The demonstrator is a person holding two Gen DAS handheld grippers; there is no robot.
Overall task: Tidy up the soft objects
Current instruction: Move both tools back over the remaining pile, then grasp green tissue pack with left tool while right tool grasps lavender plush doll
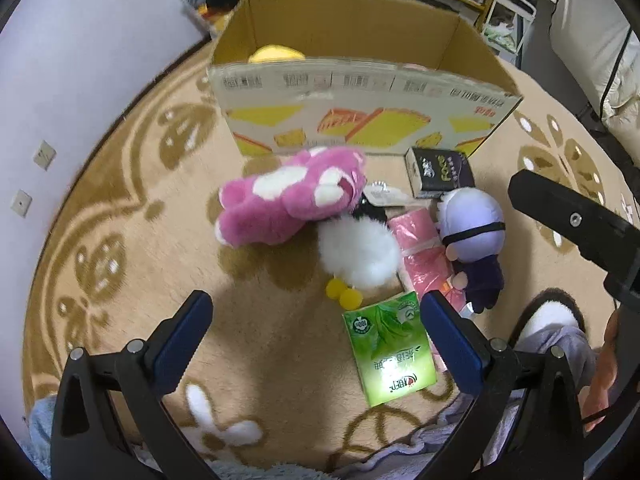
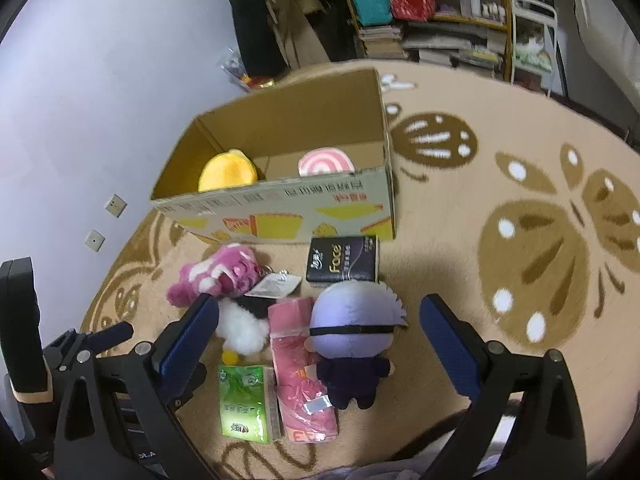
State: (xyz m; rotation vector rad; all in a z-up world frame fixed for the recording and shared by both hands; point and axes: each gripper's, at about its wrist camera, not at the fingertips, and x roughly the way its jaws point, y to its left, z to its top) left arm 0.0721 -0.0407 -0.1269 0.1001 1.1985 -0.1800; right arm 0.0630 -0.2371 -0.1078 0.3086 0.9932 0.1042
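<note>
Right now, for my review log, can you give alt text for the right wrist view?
The open right gripper hovers over a blindfolded doll on patterned carpet, beside pink, green and black tissue packs. Behind, a cardboard box already holds two plush toys.

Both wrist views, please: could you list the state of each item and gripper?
Cardboard box: open, holding two plush items.
Pink plush: lying on rug.
White plush: lying on rug.
Doll: lying on rug.
Green tissue pack: flat on rug.
Left gripper: open, empty.
Right gripper: open, empty.
</note>
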